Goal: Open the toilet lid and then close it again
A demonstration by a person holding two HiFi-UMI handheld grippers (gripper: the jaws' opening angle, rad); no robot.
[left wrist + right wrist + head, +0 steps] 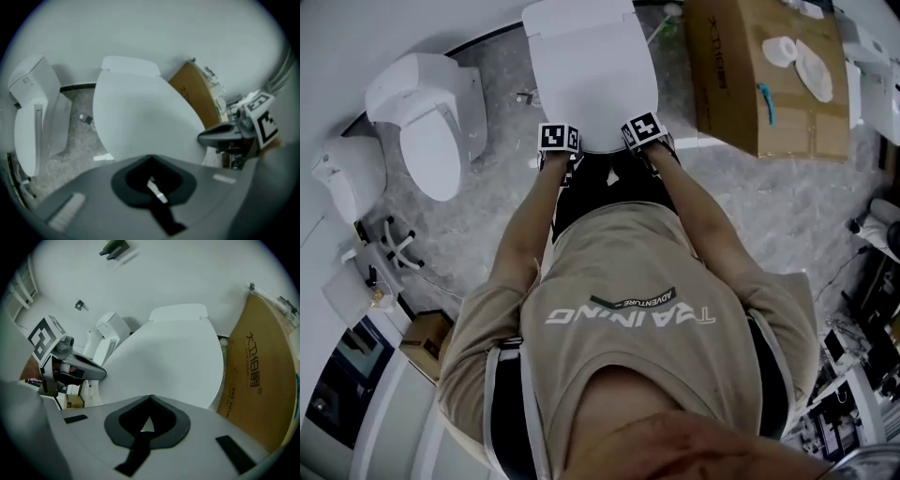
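Note:
The white toilet lid point(591, 80) lies in front of me, its tank point(130, 66) against the wall behind. Both grippers sit at the lid's front edge, side by side. The left gripper point(561, 150) is at the front left corner, its jaws closed to a point point(150, 157) just before the lid point(140, 122). The right gripper point(645, 141) is at the front right corner, also shut point(150, 397) against the lid point(173, 362). Nothing shows between either pair of jaws. Whether the tips touch the lid or reach under its rim is hidden. Each gripper view catches the other gripper at its side.
A second white toilet point(431, 122) stands to the left on the grey marbled floor. A large cardboard box point(769, 75) stands close on the right with a paper roll point(780, 49) on top. Cables and a small box point(427, 339) lie at the lower left.

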